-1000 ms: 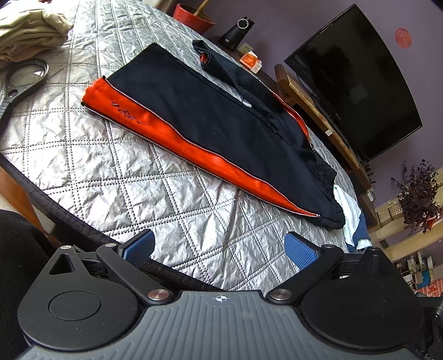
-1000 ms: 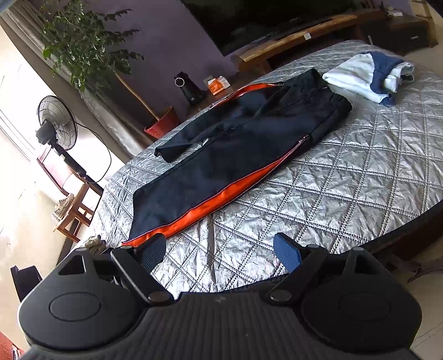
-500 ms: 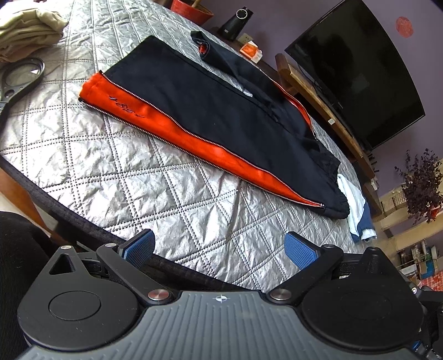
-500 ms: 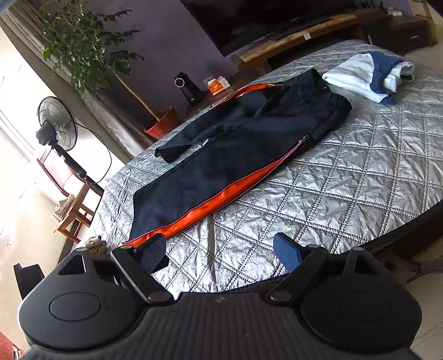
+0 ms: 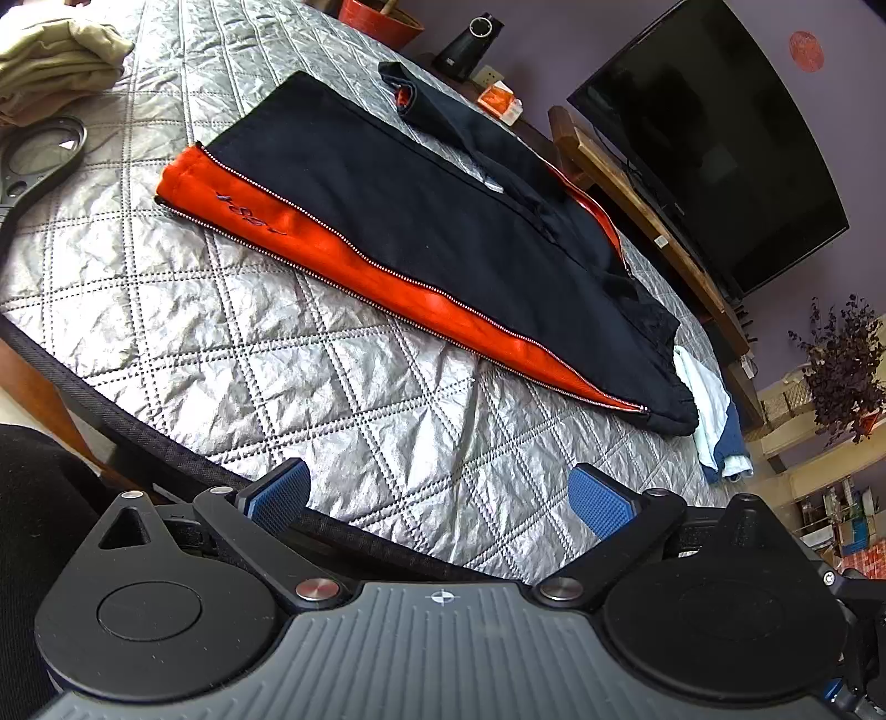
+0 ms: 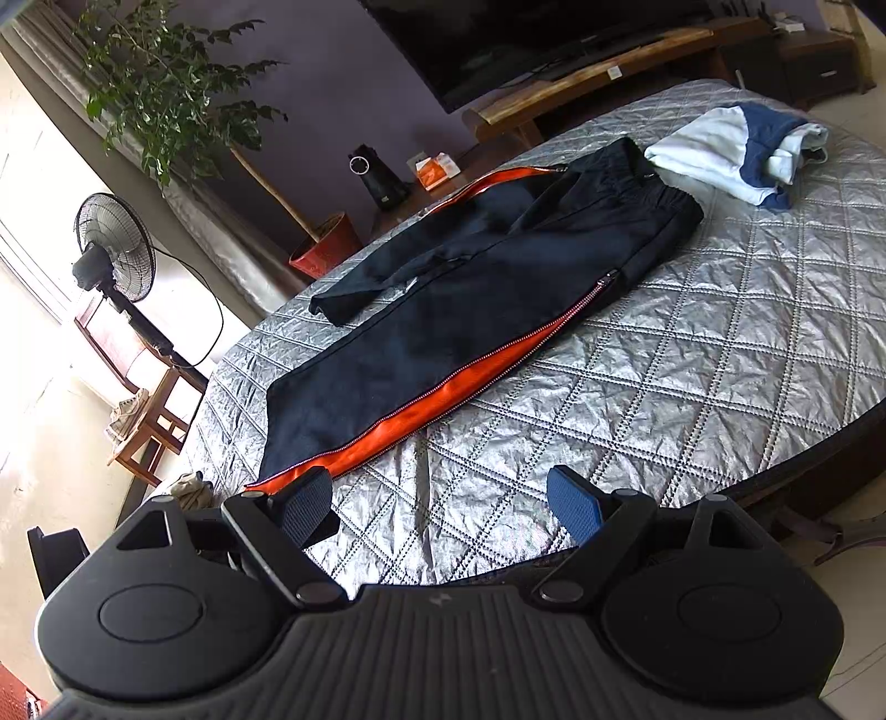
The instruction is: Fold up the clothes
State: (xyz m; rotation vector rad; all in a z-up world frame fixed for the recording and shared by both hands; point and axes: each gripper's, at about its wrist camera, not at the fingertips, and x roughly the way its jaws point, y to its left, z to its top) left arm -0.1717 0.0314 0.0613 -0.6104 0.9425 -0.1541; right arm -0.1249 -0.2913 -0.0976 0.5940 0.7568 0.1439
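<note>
I hold both sets of fingers, left (image 5: 437,490) and right (image 6: 443,504), spread apart and empty at the bench (image 5: 232,354) edge, because the trousers (image 5: 421,221) lie flat mid-bench, ready for folding.

purple wall (image 5: 637,33), television (image 5: 714,144), standing fan (image 6: 113,249), houseplant (image 6: 160,94)

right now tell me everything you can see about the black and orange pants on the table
The black pants lie flat and unfolded on the silver quilted cover. The fabric looks thick and matte. An orange panel edged by an open metal zipper runs down the near leg, with dark lettering near the hem. The far leg is bent and shows an orange stripe too. The elastic waistband lies against a white and blue garment. No gripper touches the pants.
</note>
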